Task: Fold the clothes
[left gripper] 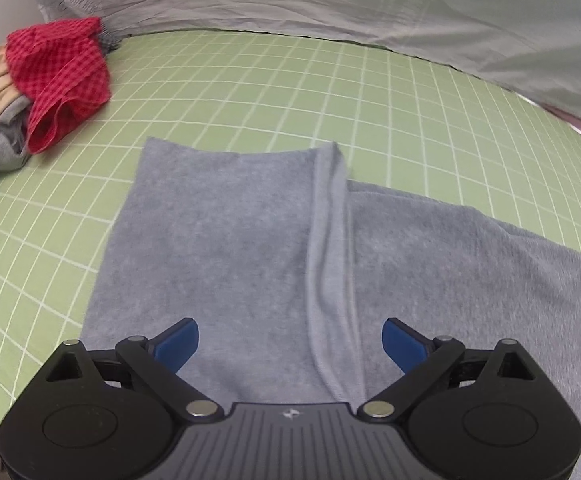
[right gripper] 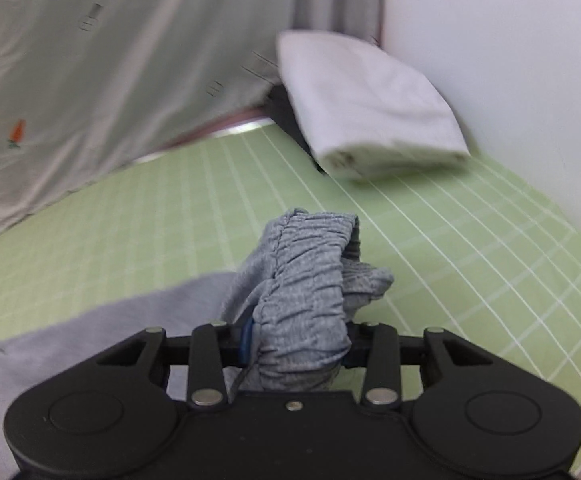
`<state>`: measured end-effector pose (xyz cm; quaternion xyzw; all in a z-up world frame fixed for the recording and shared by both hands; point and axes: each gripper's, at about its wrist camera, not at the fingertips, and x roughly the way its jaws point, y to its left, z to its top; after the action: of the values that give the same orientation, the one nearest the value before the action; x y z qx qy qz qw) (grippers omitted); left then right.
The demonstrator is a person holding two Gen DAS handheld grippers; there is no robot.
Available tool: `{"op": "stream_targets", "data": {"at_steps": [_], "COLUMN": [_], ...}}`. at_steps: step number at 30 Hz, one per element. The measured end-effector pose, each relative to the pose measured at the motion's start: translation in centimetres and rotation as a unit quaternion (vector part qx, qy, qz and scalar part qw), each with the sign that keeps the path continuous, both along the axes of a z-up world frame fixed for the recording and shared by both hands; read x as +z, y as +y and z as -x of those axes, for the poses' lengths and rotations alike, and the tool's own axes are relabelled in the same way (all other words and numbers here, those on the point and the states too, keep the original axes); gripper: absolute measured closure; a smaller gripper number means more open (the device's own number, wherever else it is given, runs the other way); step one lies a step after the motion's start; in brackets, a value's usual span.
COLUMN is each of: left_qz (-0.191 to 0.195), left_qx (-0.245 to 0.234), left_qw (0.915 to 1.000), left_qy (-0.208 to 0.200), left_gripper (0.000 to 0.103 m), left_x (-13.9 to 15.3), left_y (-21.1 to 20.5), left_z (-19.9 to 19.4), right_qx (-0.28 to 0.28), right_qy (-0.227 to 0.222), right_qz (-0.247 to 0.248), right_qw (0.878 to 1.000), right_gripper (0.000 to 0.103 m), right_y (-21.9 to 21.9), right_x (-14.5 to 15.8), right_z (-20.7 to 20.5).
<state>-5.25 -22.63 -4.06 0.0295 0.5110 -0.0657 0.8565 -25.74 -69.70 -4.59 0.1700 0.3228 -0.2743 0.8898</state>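
- Your right gripper (right gripper: 296,344) is clenched on the bunched elastic waistband (right gripper: 306,272) of the grey trousers (left gripper: 226,240); the gathered band fills the gap between the blue pads and rises toward 12 o'clock in the right wrist view.
- From that grip the rest of the garment trails off toward 8 o'clock across the green grid mat (right gripper: 470,248), so its long axis runs from your right hand out to the left.
- Your left gripper (left gripper: 290,344) is released, jaws spread wide, hovering over the flat cloth without touching it. The grey panel fills the view from 10 o'clock round to 3 o'clock, and a raised fold ridge (left gripper: 330,260) runs from 12 toward 6 o'clock just right of centre.
- The right hand is plainly the one on the end to be carried; the left is nearer the flat part and, I judge, best placed to pin it.
- The fabric looks soft, fleecy and limp, lying smooth on the left, more rumpled toward 3 o'clock.
- A pile with a red checked garment (left gripper: 62,80) sits at 10 o'clock in the left view; a folded white cloth (right gripper: 370,108) lies at 1 o'clock in the right view, both well apart from the trousers.
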Motion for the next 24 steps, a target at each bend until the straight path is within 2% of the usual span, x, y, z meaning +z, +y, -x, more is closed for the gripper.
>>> {"op": "stream_targets", "data": {"at_steps": [5,10,17,24], "left_qz": [0.004,0.015,0.004,-0.003], "left_qx": [-0.009,-0.013,-0.033,-0.05], "left_qw": [0.9999,0.9997,0.9991,0.9986], "left_qy": [-0.01,-0.012,-0.024,-0.02], "left_gripper": [0.005,0.005,0.005,0.005], "left_x": [0.5,1.2,2.0,1.4], "left_y": [2.7,6.1,11.3,16.9], "left_z": [-0.3,-0.6,-1.3,-2.2], "right_qx": [0.012,0.024,0.055,0.082], "right_qy": [-0.029,-0.041,-0.032,-0.007], "right_qz": [0.014,0.015,0.016,-0.002], "right_qw": [0.999,0.999,0.998,0.997], "right_gripper": [0.064,0.064,0.063,0.061], "right_y": [3.7,8.6,17.2,25.8], "right_x": [2.7,4.0,3.4,0.3], "right_z": [-0.7,-1.8,-5.2,-8.5]}}
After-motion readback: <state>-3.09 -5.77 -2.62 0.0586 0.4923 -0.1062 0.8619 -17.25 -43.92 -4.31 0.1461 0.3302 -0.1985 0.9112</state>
